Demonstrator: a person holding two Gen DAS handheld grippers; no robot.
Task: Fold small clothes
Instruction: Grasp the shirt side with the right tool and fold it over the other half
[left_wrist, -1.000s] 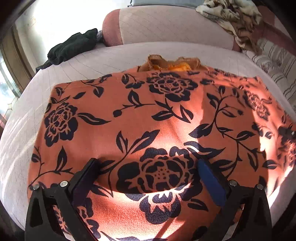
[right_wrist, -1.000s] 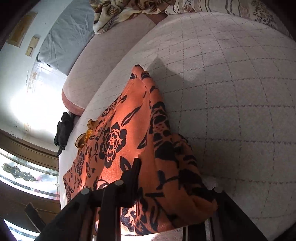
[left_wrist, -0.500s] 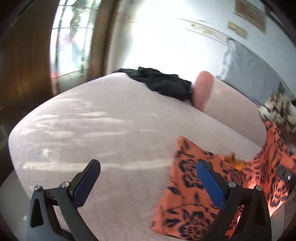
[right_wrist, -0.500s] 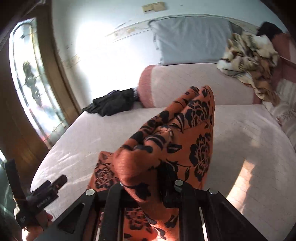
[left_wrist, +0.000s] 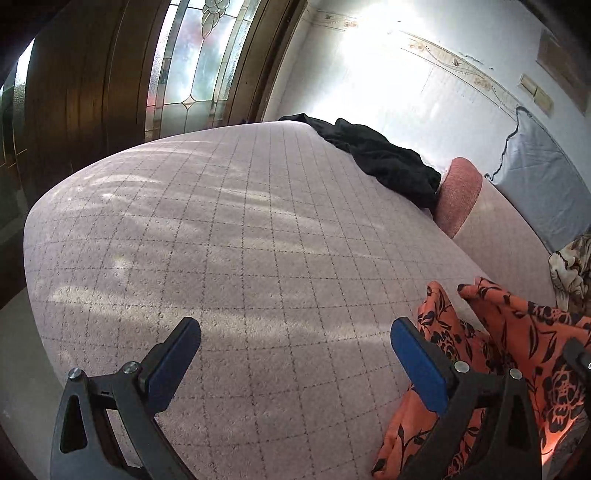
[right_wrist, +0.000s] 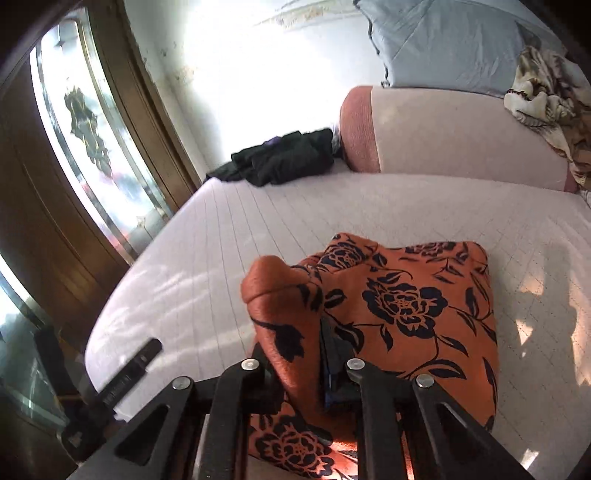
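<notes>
1. Our right gripper (right_wrist: 306, 354) has its jaws nearly together, pinching a bunched-up fold of the orange cloth with black flowers (right_wrist: 406, 306).
2. The rest of that cloth lies folded on the pale pink checked bed cover (right_wrist: 258, 218).
3. Our left gripper (left_wrist: 295, 354) is wide open over the bare cover, holding nothing.
4. We cannot read any words anywhere.
5. A black garment (left_wrist: 388, 162) lies far back, near the pink bolster (right_wrist: 443, 133).

Garment (left_wrist: 517, 354) cut off at the left view's right edge. In the right view its fold hides the right tongs' (right_wrist: 314, 354) tips; lower hem cropped. Left tongs (right_wrist: 125, 369) blurred there.
</notes>
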